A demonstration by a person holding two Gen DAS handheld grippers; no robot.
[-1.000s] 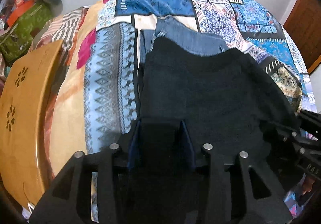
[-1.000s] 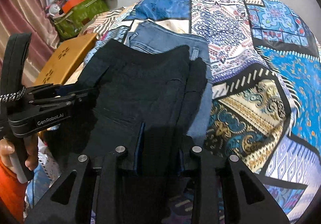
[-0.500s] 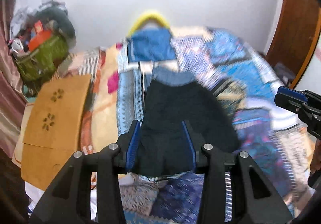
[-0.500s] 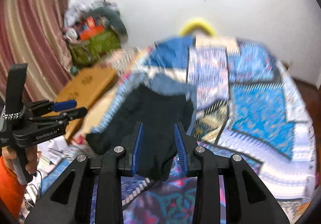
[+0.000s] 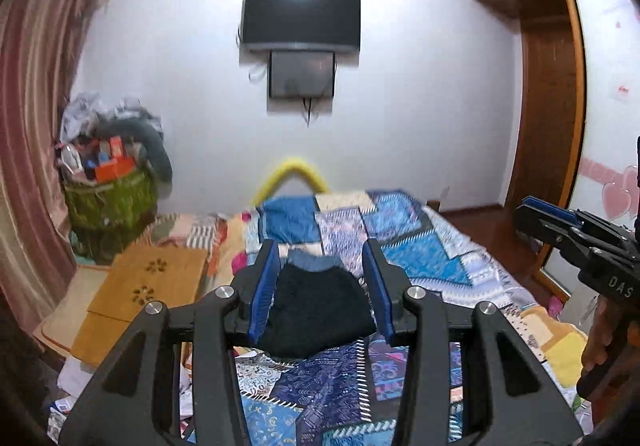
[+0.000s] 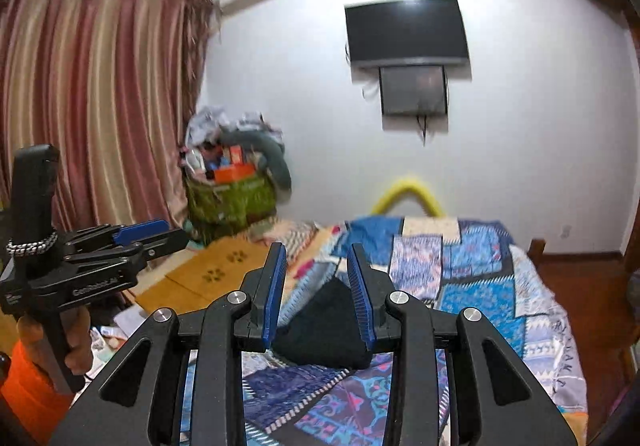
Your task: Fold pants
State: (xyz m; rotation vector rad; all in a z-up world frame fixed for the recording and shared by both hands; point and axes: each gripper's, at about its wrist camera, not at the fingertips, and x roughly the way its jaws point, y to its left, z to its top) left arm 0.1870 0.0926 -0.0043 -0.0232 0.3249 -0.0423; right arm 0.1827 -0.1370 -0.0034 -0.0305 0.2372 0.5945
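Observation:
Folded black pants [image 5: 316, 306] lie on the patchwork bedspread [image 5: 424, 246], stacked on folded blue jeans [image 5: 310, 260] whose far edge peeks out behind. They also show in the right wrist view [image 6: 324, 326]. My left gripper [image 5: 322, 286] is open and empty, held well back from the bed. My right gripper [image 6: 318, 288] is open and empty too, raised above the near end of the bed. Each gripper shows in the other's view: the right one [image 5: 532, 212] and the left one [image 6: 152, 234].
A wooden lap table [image 5: 144, 286] leans beside the bed on the left. A green basket [image 5: 108, 202] of clutter stands by the striped curtain [image 6: 100, 106]. A TV [image 5: 302, 22] hangs on the far wall. A wooden wardrobe [image 5: 552, 106] is at right.
Both grippers let go of the black pants, opened, and pulled up and back from the bed. The pants now lie folded on the jeans.

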